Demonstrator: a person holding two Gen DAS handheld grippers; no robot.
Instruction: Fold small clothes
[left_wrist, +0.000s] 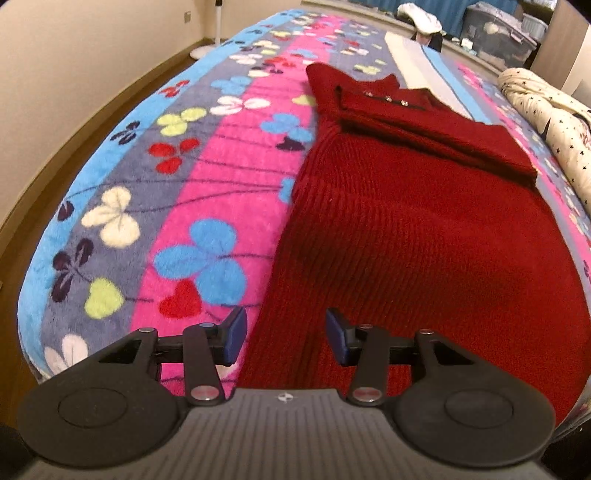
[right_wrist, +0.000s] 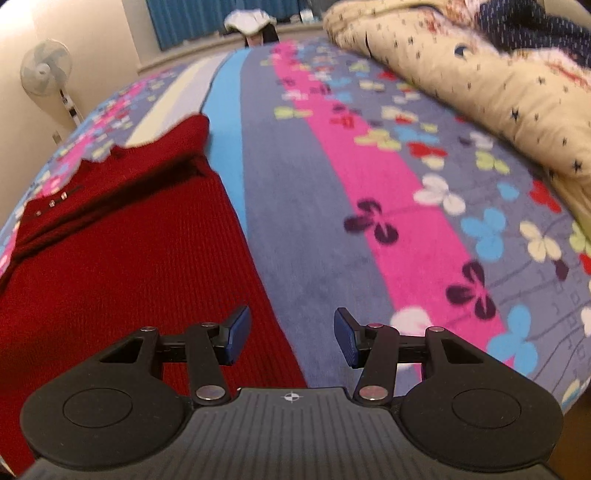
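A dark red ribbed knit garment lies flat on a flowered blanket, its sleeve folded across the chest near a row of small metal buttons. My left gripper hovers over the garment's near left edge, jaws apart, nothing between the blue pads. In the right wrist view the same garment fills the left side. My right gripper stands over its near right edge, open, with blanket and red hem showing in the gap.
A cream star-print quilt is bunched along the blanket's right side. A standing fan is by the wall at the left. Boxes and white cloth sit beyond the far end. Wooden floor runs along the left.
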